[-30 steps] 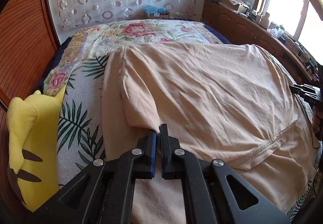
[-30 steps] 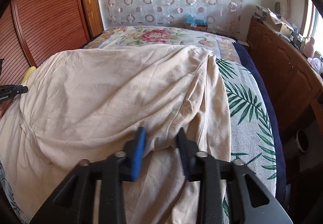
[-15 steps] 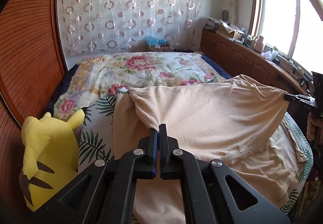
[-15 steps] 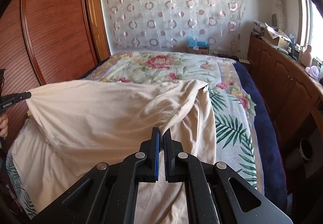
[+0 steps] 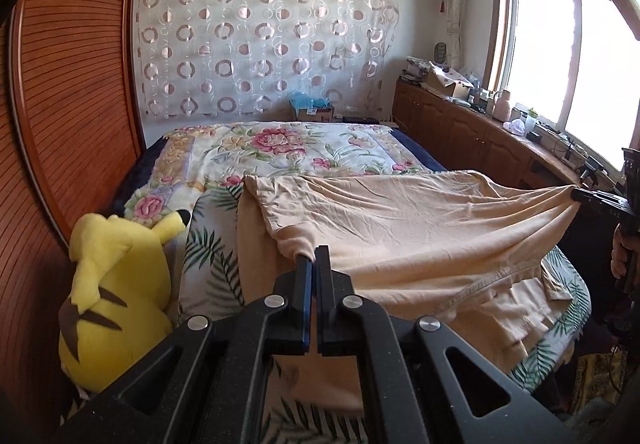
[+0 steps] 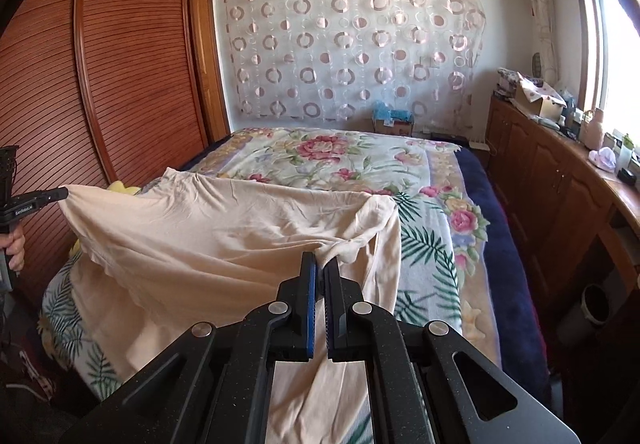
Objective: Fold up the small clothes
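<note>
A beige garment (image 5: 400, 228) lies spread over the near half of a floral bed. My left gripper (image 5: 313, 258) is shut on its left edge and holds it lifted. My right gripper (image 6: 320, 264) is shut on the opposite edge (image 6: 336, 244) and holds it lifted too. The cloth (image 6: 200, 228) hangs stretched between the two grippers, with its lower layer resting on the bed. The right gripper shows at the right edge of the left wrist view (image 5: 576, 196), and the left gripper shows at the left edge of the right wrist view (image 6: 62, 193).
A yellow plush toy (image 5: 116, 296) sits at the bed's left edge by the wooden wardrobe (image 6: 100, 84). The floral bedspread (image 5: 288, 148) stretches beyond the garment. A wooden cabinet (image 6: 560, 184) with clutter runs under the window on the right.
The right gripper closed on the garment's edge. Both grippers rose and pulled back towards the bed's near end, lifting the garment's far edge up and towards me.
</note>
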Demonstrator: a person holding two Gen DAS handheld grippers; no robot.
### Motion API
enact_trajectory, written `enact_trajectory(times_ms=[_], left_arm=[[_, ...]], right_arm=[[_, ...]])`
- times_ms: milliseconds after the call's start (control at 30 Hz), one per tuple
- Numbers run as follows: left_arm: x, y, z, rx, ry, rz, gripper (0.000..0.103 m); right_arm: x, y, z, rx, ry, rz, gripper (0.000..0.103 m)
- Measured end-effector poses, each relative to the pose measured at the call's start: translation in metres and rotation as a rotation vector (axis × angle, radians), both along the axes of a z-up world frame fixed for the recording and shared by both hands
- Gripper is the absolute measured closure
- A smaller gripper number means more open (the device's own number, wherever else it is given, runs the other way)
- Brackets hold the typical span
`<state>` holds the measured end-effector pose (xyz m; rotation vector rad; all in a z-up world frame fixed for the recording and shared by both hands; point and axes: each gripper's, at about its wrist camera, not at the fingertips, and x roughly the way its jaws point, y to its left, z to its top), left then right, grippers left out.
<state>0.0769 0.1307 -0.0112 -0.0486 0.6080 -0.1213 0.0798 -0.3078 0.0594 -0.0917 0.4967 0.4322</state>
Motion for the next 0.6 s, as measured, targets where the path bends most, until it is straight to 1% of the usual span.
enact_trajectory(times_ms=[67, 133, 233, 333, 433, 533, 600], left_arm=[[-0.017, 0.001, -0.005, 0.006, 0.007, 0.004, 0.101], [-0.025, 0.002, -0.013, 0.014, 0.031, 0.017, 0.101], [-0.031, 0.004, -0.036, 0.015, 0.085, 0.026, 0.101], [-0.03, 0.004, -0.064, 0.018, 0.141, 0.031, 0.101], [-0.031, 0.0, -0.083, 0.02, 0.179, 0.033, 0.101], [-0.033, -0.005, -0.086, 0.03, 0.178, 0.032, 0.101], [-0.031, -0.007, -0.085, 0.016, 0.182, 0.022, 0.1]], right_arm=[[-0.015, -0.006, 0.001, 0.007, 0.008, 0.01, 0.1], [-0.027, -0.011, -0.002, 0.01, 0.017, 0.015, 0.1], [-0.034, -0.017, -0.018, -0.011, 0.054, 0.005, 0.1], [-0.03, -0.017, -0.05, -0.022, 0.122, -0.006, 0.1], [-0.018, -0.009, -0.078, -0.056, 0.175, -0.027, 0.1], [-0.007, -0.007, -0.091, -0.06, 0.195, -0.051, 0.1], [-0.002, -0.006, -0.092, -0.063, 0.191, -0.063, 0.1]])
